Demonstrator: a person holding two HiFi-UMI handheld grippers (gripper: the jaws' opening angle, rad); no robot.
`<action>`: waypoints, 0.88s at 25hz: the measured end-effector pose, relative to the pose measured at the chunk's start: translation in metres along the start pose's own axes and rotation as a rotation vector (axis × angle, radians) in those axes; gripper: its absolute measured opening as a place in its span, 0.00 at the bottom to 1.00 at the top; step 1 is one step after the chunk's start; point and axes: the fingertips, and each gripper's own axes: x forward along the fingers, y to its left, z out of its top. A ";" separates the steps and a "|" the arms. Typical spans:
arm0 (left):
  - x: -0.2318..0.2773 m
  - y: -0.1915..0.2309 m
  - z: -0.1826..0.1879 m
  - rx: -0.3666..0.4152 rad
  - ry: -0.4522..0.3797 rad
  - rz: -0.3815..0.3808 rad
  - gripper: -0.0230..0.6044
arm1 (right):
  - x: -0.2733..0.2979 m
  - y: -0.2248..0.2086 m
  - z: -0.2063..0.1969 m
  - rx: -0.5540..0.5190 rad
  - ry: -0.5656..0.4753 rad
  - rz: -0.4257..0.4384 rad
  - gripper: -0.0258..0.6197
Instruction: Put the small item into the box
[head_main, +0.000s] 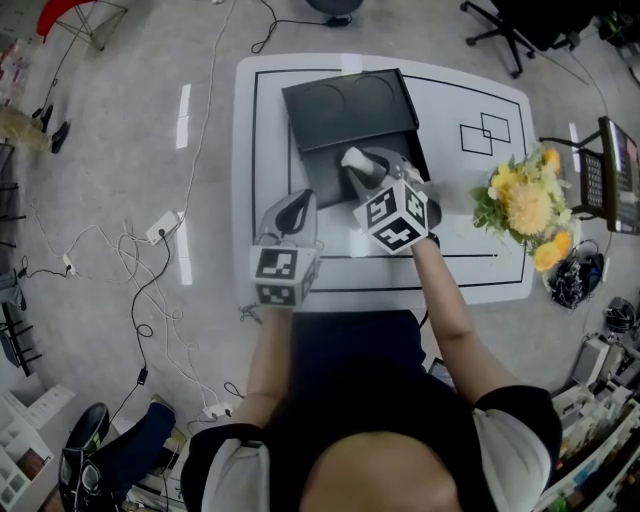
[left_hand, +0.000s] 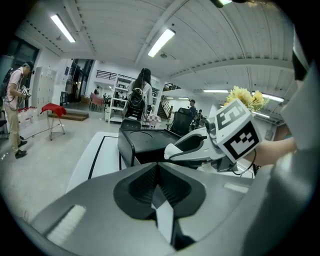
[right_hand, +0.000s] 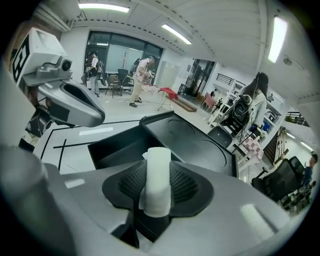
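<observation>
The small item is a white roll, standing upright between the pads of my right gripper, which is shut on it. In the head view this gripper holds the roll over the open black box, whose lid lies back behind it. The box's cavity shows just ahead of the roll. My left gripper hovers left of the box's front corner, its jaws together with nothing in them. From it I see the right gripper, the roll and the box.
The box stands on a white table with black outline markings. A bunch of yellow flowers sits at the table's right edge. Cables and a power strip lie on the floor to the left.
</observation>
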 end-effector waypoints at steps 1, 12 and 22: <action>0.001 0.001 0.000 -0.001 0.001 0.002 0.05 | 0.002 0.000 0.000 -0.007 0.009 0.008 0.25; 0.006 0.006 -0.003 -0.014 0.016 0.013 0.05 | 0.019 0.004 -0.009 -0.066 0.106 0.101 0.25; 0.010 0.009 -0.004 -0.022 0.027 0.013 0.05 | 0.034 0.010 -0.015 -0.117 0.168 0.184 0.25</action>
